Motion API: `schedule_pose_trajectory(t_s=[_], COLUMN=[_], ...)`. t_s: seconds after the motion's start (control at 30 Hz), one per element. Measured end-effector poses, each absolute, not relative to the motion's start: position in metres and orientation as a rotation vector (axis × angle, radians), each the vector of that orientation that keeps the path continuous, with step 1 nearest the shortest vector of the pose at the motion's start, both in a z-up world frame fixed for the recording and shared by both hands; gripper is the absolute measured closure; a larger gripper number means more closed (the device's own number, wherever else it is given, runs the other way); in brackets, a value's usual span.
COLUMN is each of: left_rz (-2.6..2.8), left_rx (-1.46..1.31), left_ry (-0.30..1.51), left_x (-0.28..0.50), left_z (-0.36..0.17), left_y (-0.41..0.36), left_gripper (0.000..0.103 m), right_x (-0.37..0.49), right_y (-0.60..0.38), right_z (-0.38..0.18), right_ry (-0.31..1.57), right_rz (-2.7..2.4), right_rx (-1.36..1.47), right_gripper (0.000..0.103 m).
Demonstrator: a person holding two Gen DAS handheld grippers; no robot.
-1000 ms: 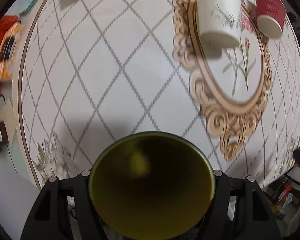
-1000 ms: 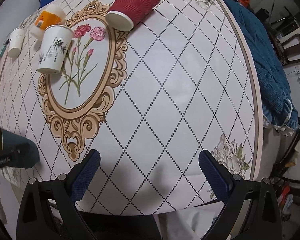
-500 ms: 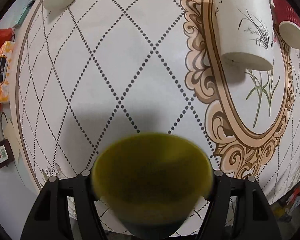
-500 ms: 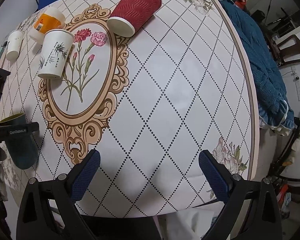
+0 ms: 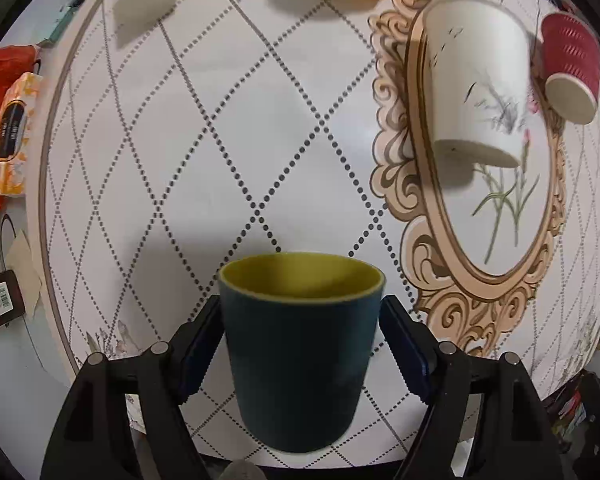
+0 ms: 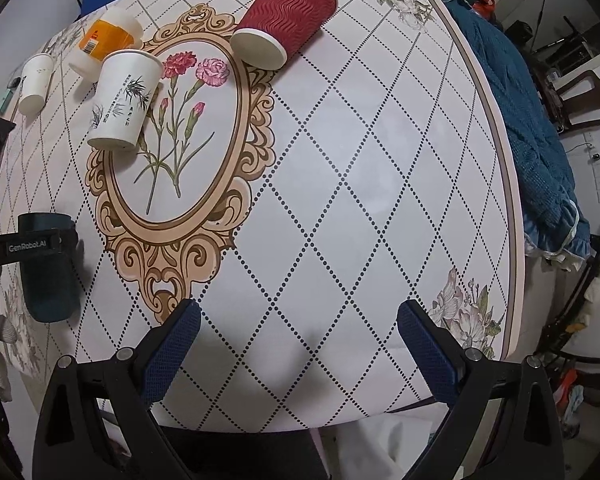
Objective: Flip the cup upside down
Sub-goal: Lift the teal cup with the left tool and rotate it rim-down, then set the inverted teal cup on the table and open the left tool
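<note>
A round desk (image 6: 380,184) under a diamond-patterned cloth with an ornate floral medallion (image 6: 176,152) filled the view, with a blue knitted fabric (image 6: 532,120) at three o'clock, a wooden chair (image 6: 588,100) beyond it, and pale floor below.

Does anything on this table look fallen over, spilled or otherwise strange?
Nothing is spilled. The orange bottle lies on its side behind the white printed cup. The red ribbed cup looks tipped over too. The left gripper holds the dark blue cup.

We see a home dining room: a tabletop (image 6: 380,168) with floral cloth, wooden chair (image 6: 588,100), blue blanket (image 6: 532,120).
</note>
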State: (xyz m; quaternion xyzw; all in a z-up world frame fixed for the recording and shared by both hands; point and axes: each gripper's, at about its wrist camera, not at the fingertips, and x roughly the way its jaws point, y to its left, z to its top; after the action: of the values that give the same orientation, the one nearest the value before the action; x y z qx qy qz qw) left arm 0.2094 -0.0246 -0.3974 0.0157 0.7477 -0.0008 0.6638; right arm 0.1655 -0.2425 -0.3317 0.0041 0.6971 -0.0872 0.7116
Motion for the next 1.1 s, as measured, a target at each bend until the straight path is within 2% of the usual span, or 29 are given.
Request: schedule_pose_trajectory(t_s=[0.07,0.37,0.77,0.93,1.1], left_rz=[0.0,0.082,0.127,0.116,0.101], left_rx=[0.014,0.007,0.021,0.007,-0.007], left_ry=[1.66,1.534,1.416,1.38,1.393], left_x=[0.205,0.141,0.094,0.081,0.071], left_z=[-0.377,-0.295,-0.217,-0.196,-0.198], left_y=[-0.022,0.009,0.089,0.105,0.121], left_gripper=[0.015,0.015,0.015,0.015,0.015], right_x=[0.166,0.156,0.119,0.111,0.105], right_y=[-0.242,-0.221,-0.127,-0.098,-0.074], right_z=[-0.329,-0.3,-0.232,-0.205,-0.191], right_ry=[1.543,1.521,1.445,1.414,1.406], right_rz=[-0.191,-0.095,0.077,0.094,0.097], right_rx=[0.016,0.087,0.099,0.09,0.078], right_gripper=[0.002,0.002,0.002,0.002,0.002])
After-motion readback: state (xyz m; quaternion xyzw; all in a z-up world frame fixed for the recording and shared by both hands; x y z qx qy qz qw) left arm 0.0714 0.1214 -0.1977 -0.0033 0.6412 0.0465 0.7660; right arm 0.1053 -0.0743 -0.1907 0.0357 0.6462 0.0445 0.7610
